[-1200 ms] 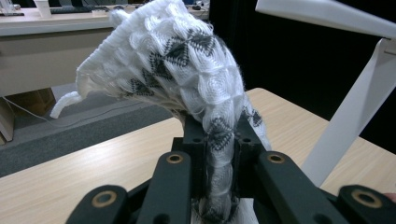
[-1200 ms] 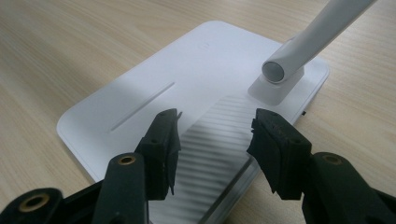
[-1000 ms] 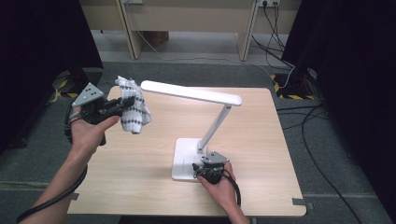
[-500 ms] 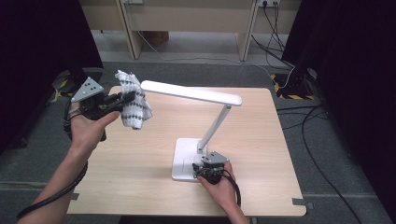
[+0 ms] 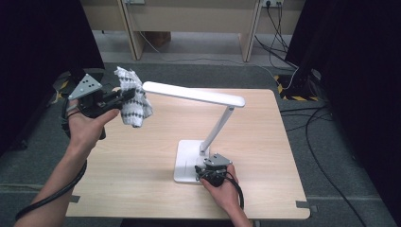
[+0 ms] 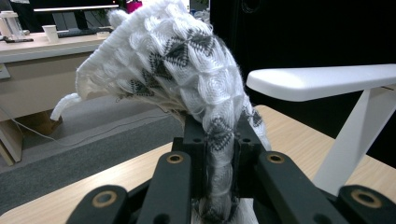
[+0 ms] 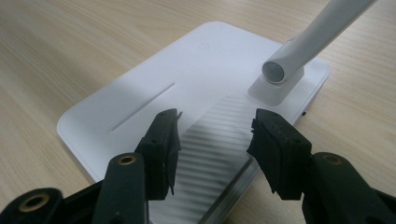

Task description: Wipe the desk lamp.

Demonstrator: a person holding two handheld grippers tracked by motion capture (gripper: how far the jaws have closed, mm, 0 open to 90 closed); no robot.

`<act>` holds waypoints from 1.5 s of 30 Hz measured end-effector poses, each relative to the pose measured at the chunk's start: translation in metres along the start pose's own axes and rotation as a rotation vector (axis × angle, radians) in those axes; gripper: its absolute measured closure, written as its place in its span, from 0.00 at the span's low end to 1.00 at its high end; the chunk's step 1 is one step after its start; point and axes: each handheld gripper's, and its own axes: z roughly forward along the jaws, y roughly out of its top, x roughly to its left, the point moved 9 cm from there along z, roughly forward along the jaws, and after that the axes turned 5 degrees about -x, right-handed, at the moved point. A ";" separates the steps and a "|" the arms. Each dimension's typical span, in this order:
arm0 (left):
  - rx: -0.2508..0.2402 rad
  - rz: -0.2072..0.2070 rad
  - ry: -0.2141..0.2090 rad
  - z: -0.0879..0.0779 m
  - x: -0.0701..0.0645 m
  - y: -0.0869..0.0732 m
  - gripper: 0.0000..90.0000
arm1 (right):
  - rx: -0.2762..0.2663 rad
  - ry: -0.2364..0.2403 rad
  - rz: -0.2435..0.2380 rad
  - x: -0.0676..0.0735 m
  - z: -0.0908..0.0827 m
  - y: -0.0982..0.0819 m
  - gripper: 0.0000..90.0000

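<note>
Cloth [image 5: 132,99] first, at your far left: your left tongs [image 5: 124,96] are pinched on a bunched fold of it and hold it in the air above the table's [image 5: 142,189] left rear corner, just off the free end of the lamp head [image 5: 194,93]. In the left gripper view the cloth [image 6: 187,79] is a white knit with dark diamond marks, squeezed thin between the jaws and ballooning above them. Judge it soft, light and floppy: it will drape and drag, so the grip on a gathered wad is the right one, since a single edge would likely slip out. Wipe with the loose bulge, not with the jaw tips.

Moving right, the lamp head is a long, flat bar on a thin slanted arm [image 5: 216,130]. It looks rigid but top-heavy and hinged, so pressure on that far end will probably lever the whole lamp.

Further right, your right tongs [image 5: 208,176] stand spread over the near edge of the white base [image 5: 185,156], pinching nothing. In the right gripper view the jaws straddle the ribbed panel on the base [image 7: 140,88]. That plate looks smooth and slippery; press down or clamp its edge to steady it.
</note>
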 end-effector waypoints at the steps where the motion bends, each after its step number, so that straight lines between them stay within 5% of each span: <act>1: -0.001 0.000 0.000 0.000 0.000 0.001 0.89 | -0.001 0.001 -0.001 0.000 0.000 0.000 0.57; 32: -0.065 0.021 0.015 -0.004 0.003 0.032 0.89 | 0.000 -0.001 -0.001 0.000 0.000 0.000 0.57; 45: -0.082 0.041 -0.003 -0.006 -0.006 0.045 0.89 | -0.002 -0.002 -0.001 0.000 0.000 0.000 0.57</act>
